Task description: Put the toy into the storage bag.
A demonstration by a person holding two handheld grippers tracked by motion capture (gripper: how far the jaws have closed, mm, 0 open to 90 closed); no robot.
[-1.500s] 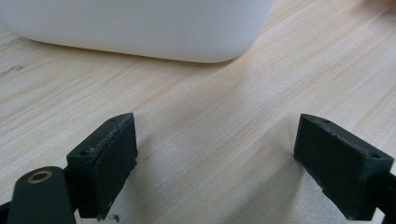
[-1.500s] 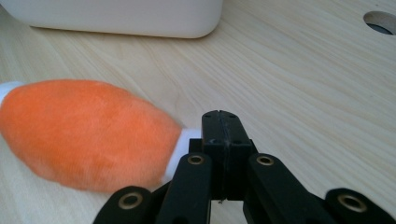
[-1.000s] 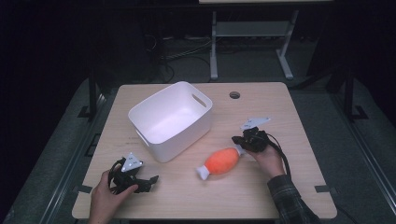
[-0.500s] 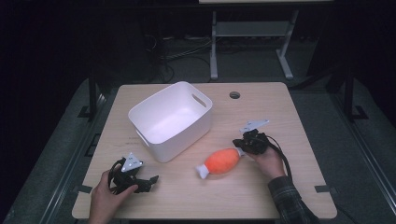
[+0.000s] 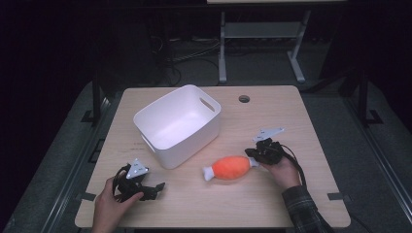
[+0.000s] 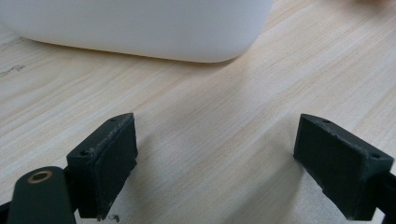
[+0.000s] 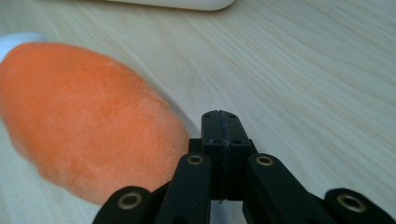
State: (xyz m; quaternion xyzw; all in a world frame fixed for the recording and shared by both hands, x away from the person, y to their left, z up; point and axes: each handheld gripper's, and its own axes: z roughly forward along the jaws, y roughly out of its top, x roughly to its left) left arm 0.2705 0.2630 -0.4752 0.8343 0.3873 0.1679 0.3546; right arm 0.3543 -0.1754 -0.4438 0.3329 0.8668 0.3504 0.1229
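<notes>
Light wood tabletop point(image 5: 301, 121). White bin point(image 5: 178, 124) sits left of centre, empty. Orange plush toy point(image 5: 232, 167) with white tip lies in front of the bin, near the front edge. Right gripper point(image 5: 253, 156) at the toy's right end, jaws pressed together on nothing, toy just beside them. Left gripper point(image 5: 156, 187) low at front-left, jaws wide apart, empty, bin wall close ahead.

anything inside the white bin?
The white bin looks empty: its bare floor and far walls show in the high view. The near wall hides a strip of the floor behind it.
</notes>
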